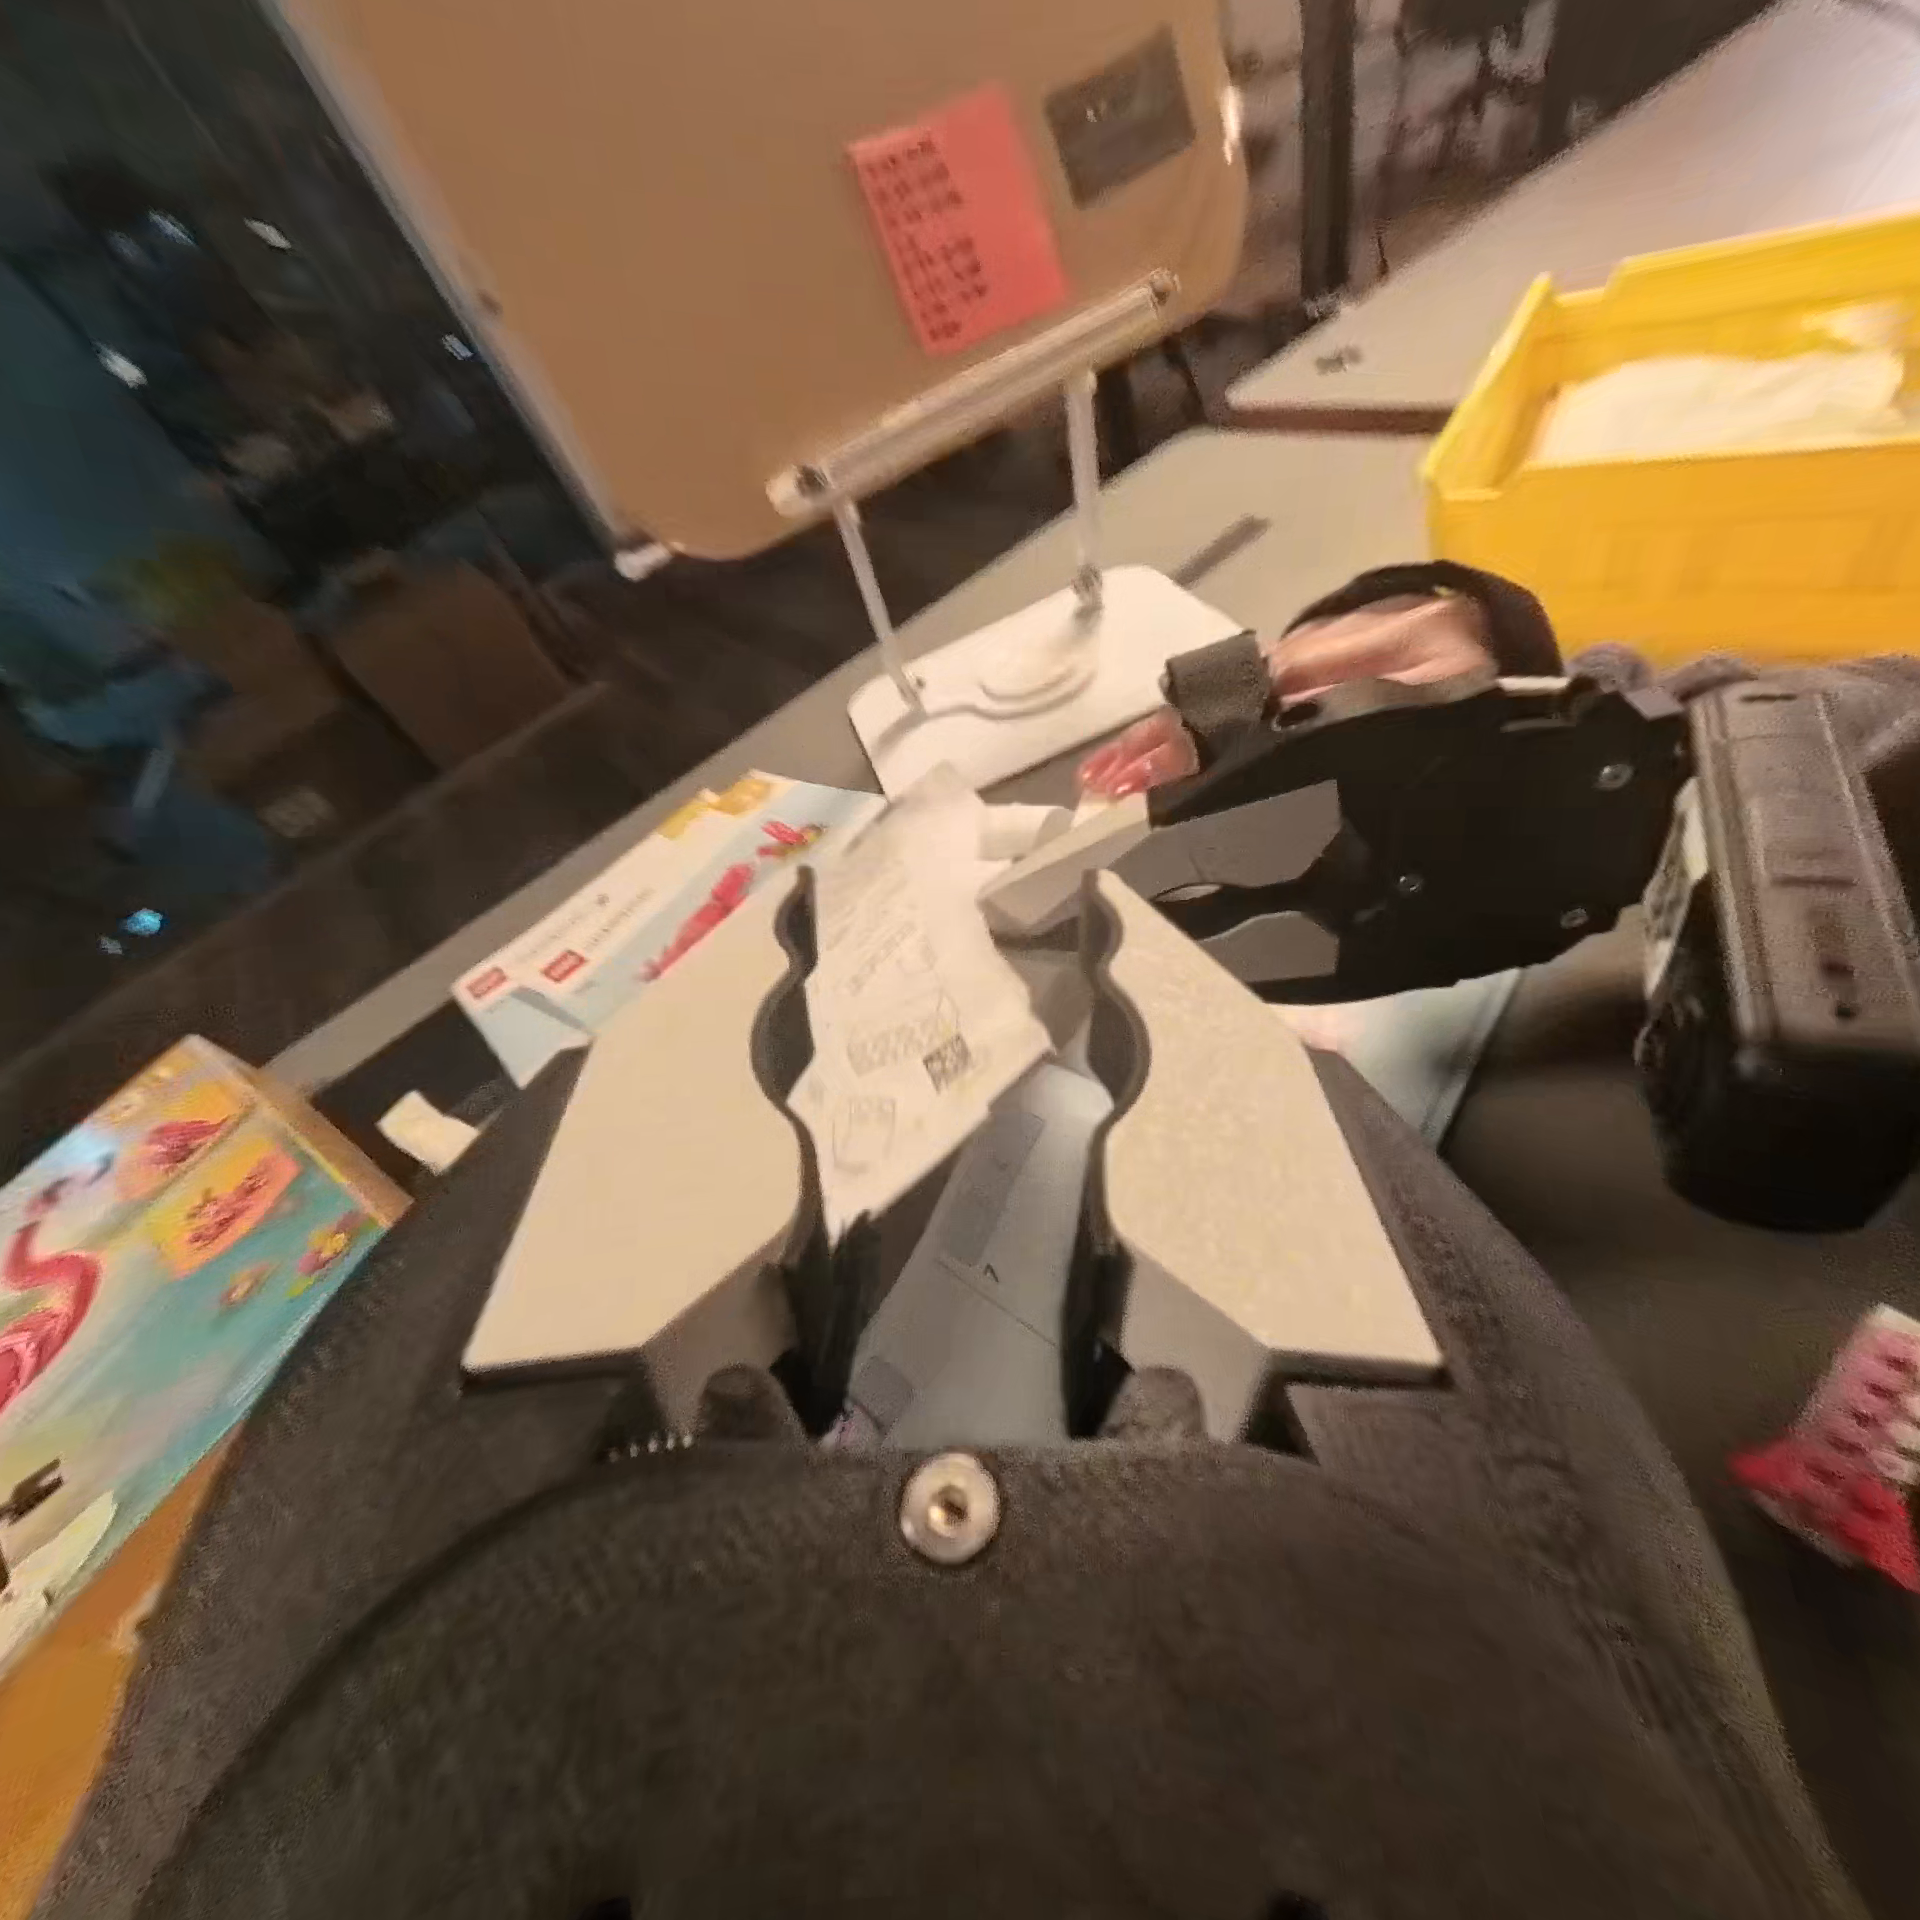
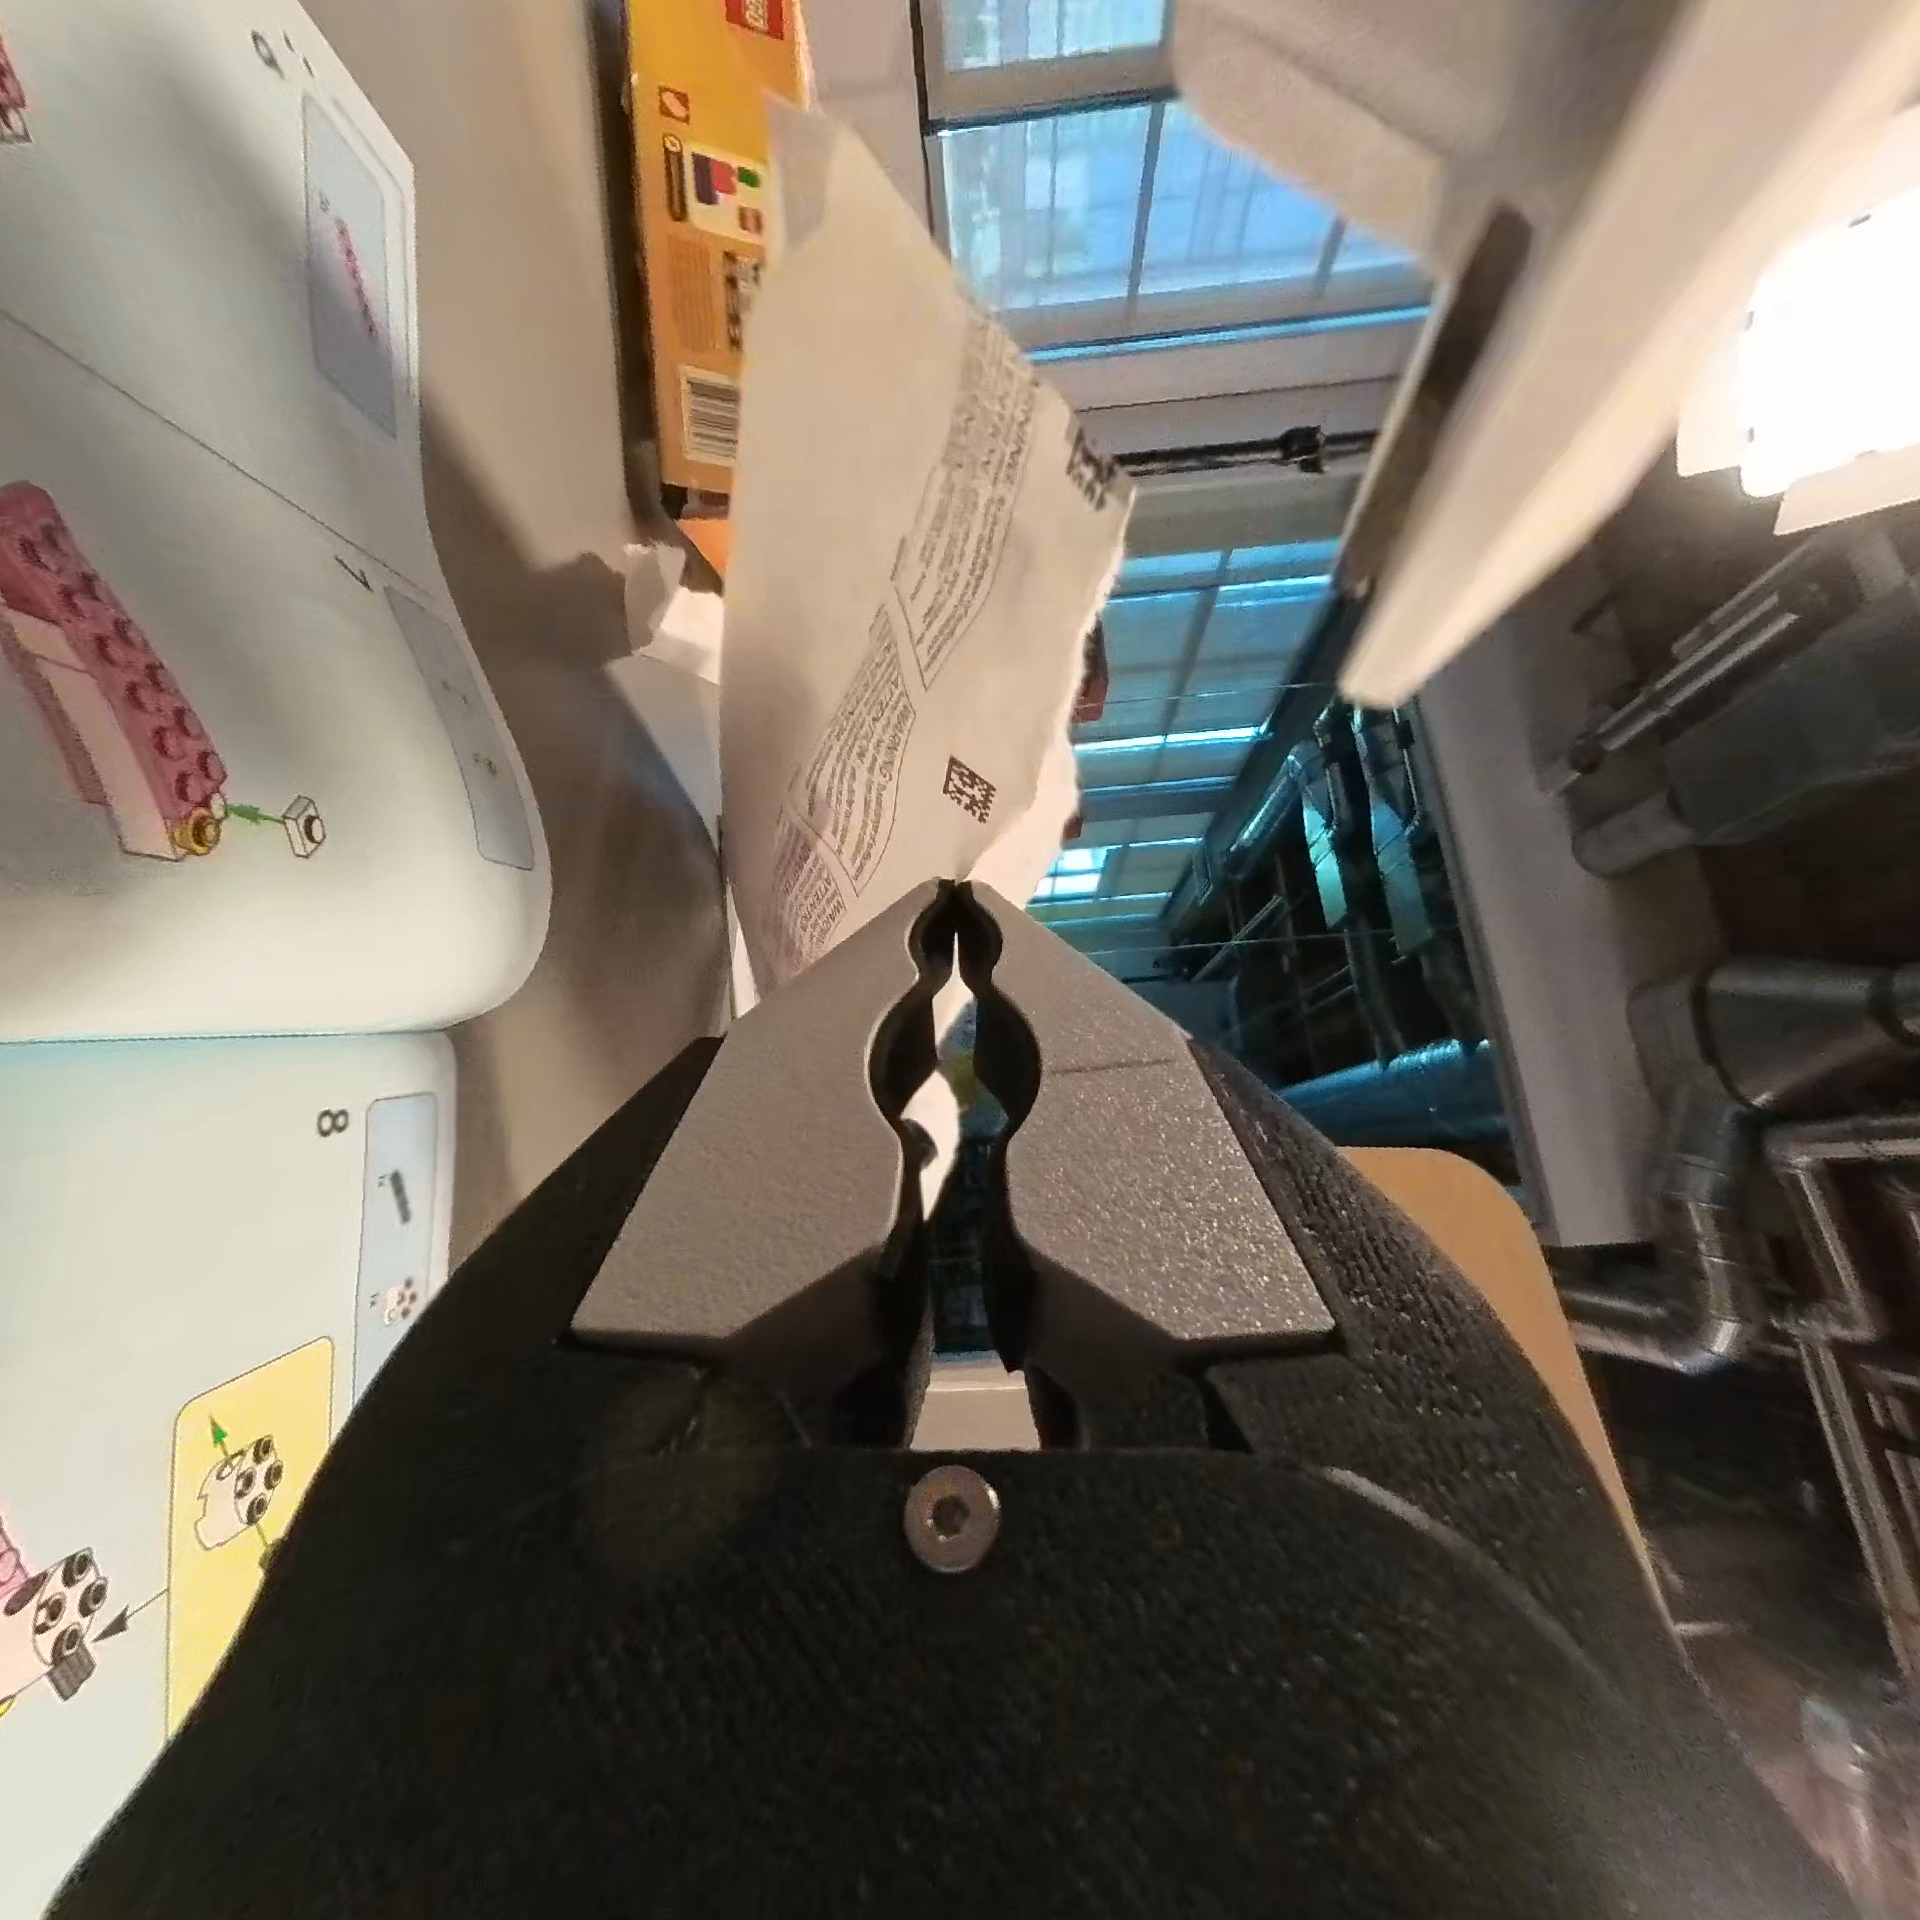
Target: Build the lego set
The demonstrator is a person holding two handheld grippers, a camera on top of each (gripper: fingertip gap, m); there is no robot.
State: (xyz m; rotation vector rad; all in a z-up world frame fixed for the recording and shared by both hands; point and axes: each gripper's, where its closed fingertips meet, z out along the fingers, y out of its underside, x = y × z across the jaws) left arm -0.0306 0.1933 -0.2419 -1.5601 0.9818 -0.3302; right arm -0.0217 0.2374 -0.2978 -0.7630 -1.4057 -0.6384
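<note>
Our right claw [image 2: 951, 885] pinches the white paper bag [image 2: 894, 582]; our left claw [image 1: 948, 904] stands released around it, so we keep that pinch firm.

Right gripper [image 2: 951, 886] pinches white printed paper [image 2: 904, 582], seemingly torn; booklet [image 2: 208, 520] beside.

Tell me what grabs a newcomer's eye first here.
A white printed paper bag, pinched at its edge by the shut right gripper, hangs in mid-air. In the left wrist view it lies between the open left gripper's fingers. A building-brick instruction booklet lies open on the table to the left.
</note>
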